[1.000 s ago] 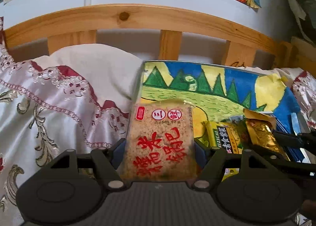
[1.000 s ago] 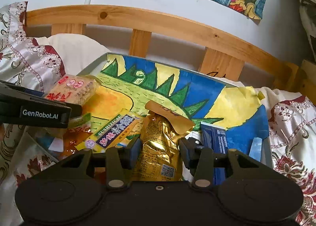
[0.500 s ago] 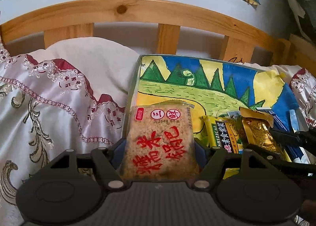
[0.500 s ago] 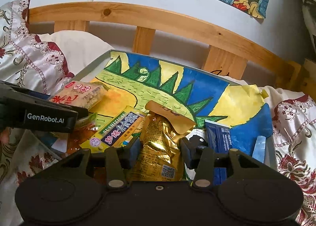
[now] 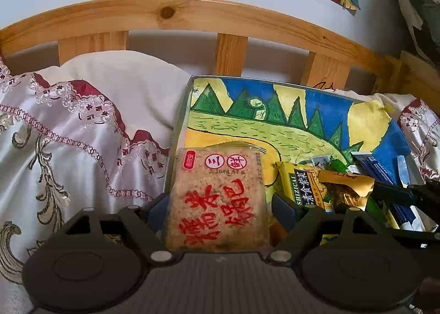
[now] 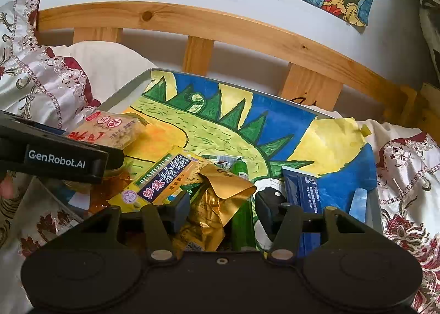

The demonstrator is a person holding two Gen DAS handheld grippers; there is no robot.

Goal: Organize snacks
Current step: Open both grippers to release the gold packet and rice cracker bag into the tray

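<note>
Left wrist view: the left claw (image 5: 217, 204) has just been opening, releasing the square, grainy rice-cracker packet (image 5: 217, 198) at the painted grey tray's (image 5: 178, 121) 7 o'clock corner. Right wrist view: the right claw (image 6: 220, 204), likewise opening, lets go the crinkled gold foil pouch (image 6: 211, 204) at 6 o'clock; both look placed.

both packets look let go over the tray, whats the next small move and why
Probably draw both grippers back. The left gripper has just opened, with a gap beside the rice cracker packet; the right gripper has opened off the gold packet. Both packets lie in the tray.
</note>
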